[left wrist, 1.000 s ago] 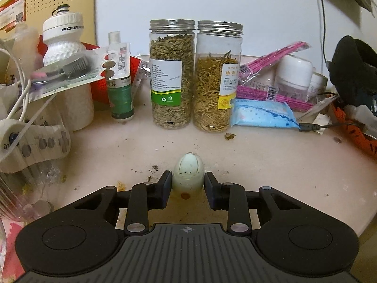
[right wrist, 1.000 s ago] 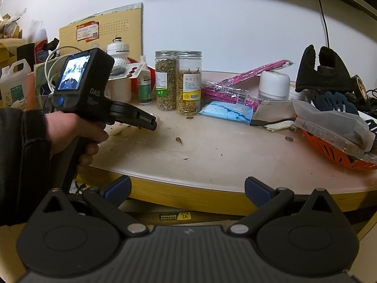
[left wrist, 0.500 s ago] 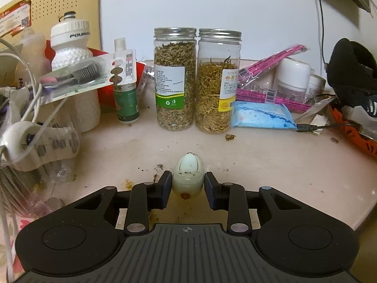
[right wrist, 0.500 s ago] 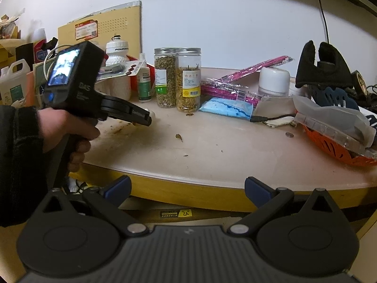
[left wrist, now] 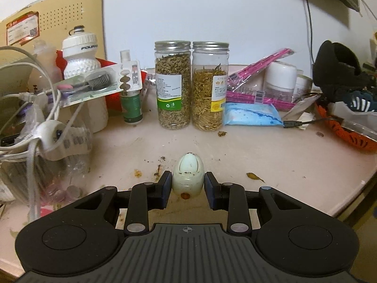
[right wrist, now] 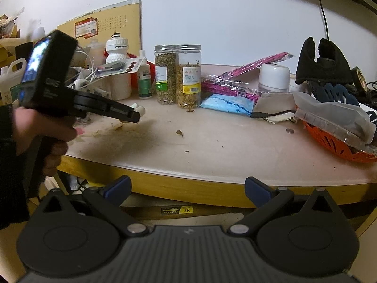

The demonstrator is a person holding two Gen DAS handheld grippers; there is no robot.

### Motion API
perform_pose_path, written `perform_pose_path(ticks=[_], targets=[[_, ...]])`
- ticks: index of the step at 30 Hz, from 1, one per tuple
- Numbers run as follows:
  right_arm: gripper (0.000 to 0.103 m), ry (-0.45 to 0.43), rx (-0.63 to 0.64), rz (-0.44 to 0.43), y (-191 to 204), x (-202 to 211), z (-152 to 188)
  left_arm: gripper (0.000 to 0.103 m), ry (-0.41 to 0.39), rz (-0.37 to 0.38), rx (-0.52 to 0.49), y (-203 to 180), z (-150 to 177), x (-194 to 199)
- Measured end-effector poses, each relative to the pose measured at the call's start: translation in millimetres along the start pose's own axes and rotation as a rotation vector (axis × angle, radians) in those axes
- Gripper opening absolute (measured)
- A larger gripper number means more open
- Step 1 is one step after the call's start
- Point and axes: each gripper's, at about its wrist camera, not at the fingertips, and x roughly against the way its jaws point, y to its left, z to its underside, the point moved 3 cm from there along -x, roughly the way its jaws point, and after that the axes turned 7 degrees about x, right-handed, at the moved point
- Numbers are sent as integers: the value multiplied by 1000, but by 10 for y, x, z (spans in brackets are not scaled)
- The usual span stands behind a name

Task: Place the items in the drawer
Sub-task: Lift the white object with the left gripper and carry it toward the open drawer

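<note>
Cluttered table (left wrist: 271,155), left hand-held gripper (left wrist: 188,186) clamping egg-shaped timer (left wrist: 188,176), right hand-held gripper (right wrist: 187,188) wide apart, empty.

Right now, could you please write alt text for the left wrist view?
The left gripper holds a small white egg-shaped plastic object between its black fingers above a stained pale tabletop. Behind stand two clear metal-lidded jars of dried herbs amid clutter.

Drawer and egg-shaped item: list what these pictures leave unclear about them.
- Drawer: in neither view; the right wrist view shows only the table edge, dark below.
- Egg-shaped item: its underside, hidden by the left hand-held gripper; in the right wrist view, blurred and mostly covered.
- Jar labels: too small.
</note>
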Motion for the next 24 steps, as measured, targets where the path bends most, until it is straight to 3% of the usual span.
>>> perform_pose_path(ticks=[24], targets=[[103,12,5,2,6,81,74,29,-14,-14,8,58,349,769]])
